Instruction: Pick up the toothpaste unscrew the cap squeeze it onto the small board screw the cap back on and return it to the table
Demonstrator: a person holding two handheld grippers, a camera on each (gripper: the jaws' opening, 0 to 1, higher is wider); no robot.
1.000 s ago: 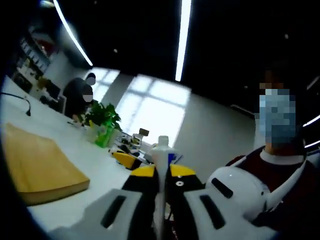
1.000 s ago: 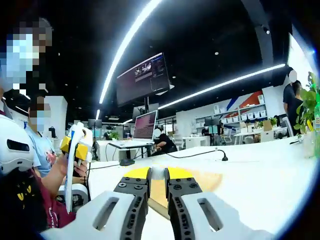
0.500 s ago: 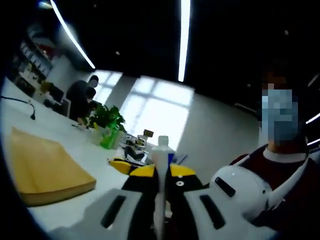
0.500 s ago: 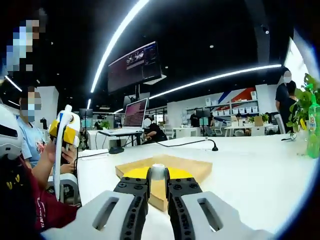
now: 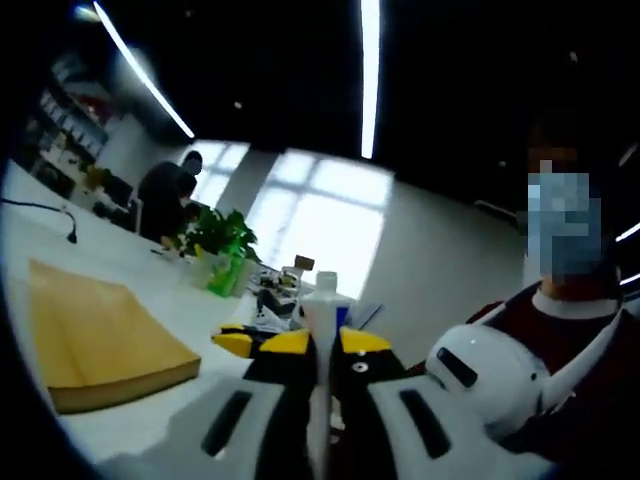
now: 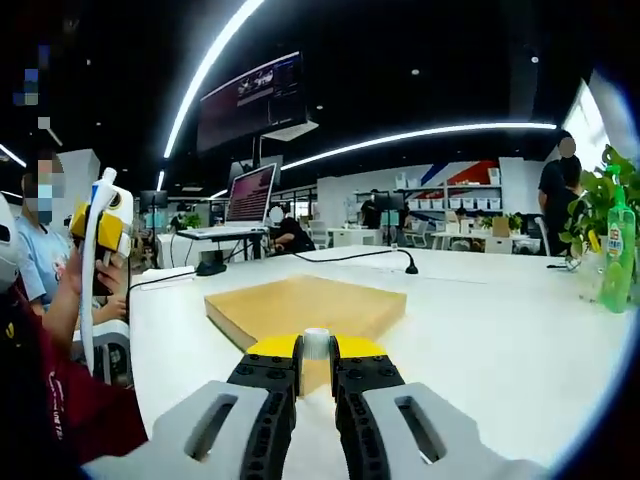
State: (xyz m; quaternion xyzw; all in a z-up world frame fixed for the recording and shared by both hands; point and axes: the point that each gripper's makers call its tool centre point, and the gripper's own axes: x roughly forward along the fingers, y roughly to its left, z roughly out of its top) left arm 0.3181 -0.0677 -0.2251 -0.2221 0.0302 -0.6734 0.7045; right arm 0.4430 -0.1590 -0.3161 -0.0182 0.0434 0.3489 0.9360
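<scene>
Left gripper point(image 5: 318, 345) clamped toothpaste tube point(image 5: 320, 340) upright, nozzle bare. Right gripper point(image 6: 316, 352) pinched small white cap point(image 6: 316, 343) — wooden board point(image 6: 305, 305) just ahead. Cap judged off; next — squeeze over board.

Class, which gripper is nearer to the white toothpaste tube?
Left. The left gripper clamps the white toothpaste tube; the right gripper, shut on a small white cap, stands apart from it.
</scene>
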